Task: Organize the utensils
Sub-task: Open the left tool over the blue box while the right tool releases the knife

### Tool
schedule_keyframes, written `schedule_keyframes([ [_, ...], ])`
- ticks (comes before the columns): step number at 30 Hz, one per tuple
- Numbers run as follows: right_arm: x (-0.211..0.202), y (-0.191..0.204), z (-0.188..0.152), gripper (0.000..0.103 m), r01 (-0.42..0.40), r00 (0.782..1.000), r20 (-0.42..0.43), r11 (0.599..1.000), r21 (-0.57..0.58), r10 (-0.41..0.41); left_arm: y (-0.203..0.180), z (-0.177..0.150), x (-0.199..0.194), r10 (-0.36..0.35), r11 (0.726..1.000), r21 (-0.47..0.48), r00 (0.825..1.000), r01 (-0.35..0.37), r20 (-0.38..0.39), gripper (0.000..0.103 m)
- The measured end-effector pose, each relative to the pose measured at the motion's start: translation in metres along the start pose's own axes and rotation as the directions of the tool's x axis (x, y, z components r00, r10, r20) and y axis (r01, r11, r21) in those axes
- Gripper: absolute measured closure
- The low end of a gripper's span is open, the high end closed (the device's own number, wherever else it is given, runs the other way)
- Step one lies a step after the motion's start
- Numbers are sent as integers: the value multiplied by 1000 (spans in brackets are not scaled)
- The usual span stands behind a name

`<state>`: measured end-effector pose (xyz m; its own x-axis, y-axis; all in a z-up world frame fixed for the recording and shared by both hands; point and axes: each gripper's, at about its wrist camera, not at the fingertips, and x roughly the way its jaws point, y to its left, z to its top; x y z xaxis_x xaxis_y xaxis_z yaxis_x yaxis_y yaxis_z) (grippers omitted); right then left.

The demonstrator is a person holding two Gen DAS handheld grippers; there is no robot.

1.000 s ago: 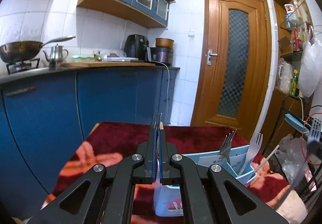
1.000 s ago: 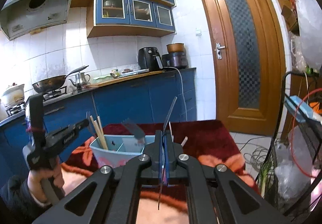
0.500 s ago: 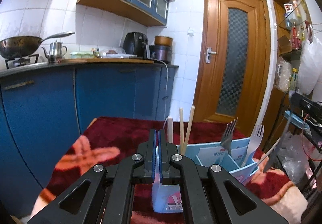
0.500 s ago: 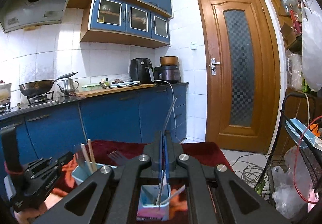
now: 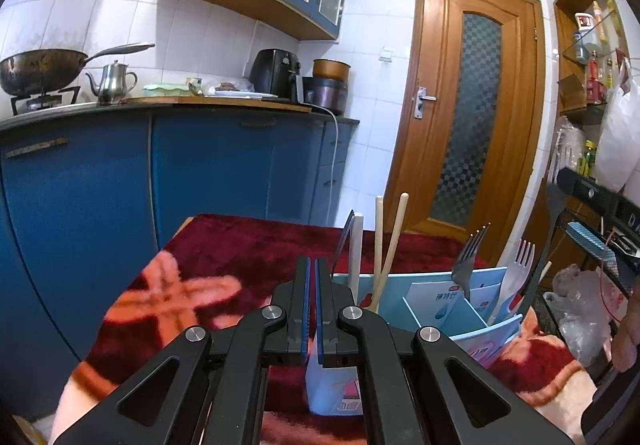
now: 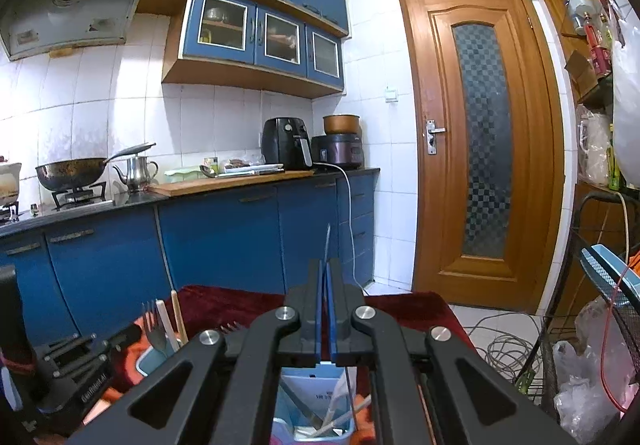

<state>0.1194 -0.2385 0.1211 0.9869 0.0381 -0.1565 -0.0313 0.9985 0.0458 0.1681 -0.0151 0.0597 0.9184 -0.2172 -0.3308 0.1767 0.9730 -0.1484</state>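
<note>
Knife [image 6: 327,245] pinched upright in the right tongs [image 6: 324,309], now directly over an end compartment of the blue organizer [image 6: 320,425]; a second ago it hung short of it. Left tongs [image 5: 312,301] pressed together on nothing, dropped beside the organizer [image 5: 448,305] on the red-covered bench [image 5: 240,245]. Forks [image 5: 470,261] and chopsticks [image 5: 384,241] already stand sorted. Likely next: lower and release

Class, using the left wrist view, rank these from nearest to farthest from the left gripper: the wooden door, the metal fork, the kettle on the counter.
1. Metal fork: standing in the blue organizer, just right of the left gripper.
2. Kettle: on the counter, far left.
3. Wooden door: at the back wall, right.
</note>
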Motion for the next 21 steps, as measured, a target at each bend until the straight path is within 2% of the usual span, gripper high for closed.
schedule_keyframes([
  [9, -1, 4, -1, 99, -24, 1000, -7, 1000, 19, 24, 0, -2, 1, -6, 1000, 4, 1000, 6, -4, 101],
  [15, -8, -5, -10, 96, -55, 996, -70, 997, 49, 58, 0, -3, 2, -11, 1000, -2, 1000, 11, -16, 100],
  [16, -9, -6, -13, 94, -61, 994, -87, 997, 51, 65, 0, -3, 3, -13, 1000, -4, 1000, 12, -24, 96],
  [18, -13, -9, -23, 77, -77, 987, -135, 995, 61, 85, 0, -4, 4, -13, 1000, -10, 999, 13, -39, 88],
  [20, -17, -11, -34, 73, -98, 978, -176, 992, 74, 109, 0, -4, 3, -10, 1000, -16, 999, 9, -46, 70],
  [21, -19, -11, -41, 73, -100, 974, -198, 992, 74, 113, 0, -4, 2, -9, 1000, -17, 999, 9, -46, 67],
])
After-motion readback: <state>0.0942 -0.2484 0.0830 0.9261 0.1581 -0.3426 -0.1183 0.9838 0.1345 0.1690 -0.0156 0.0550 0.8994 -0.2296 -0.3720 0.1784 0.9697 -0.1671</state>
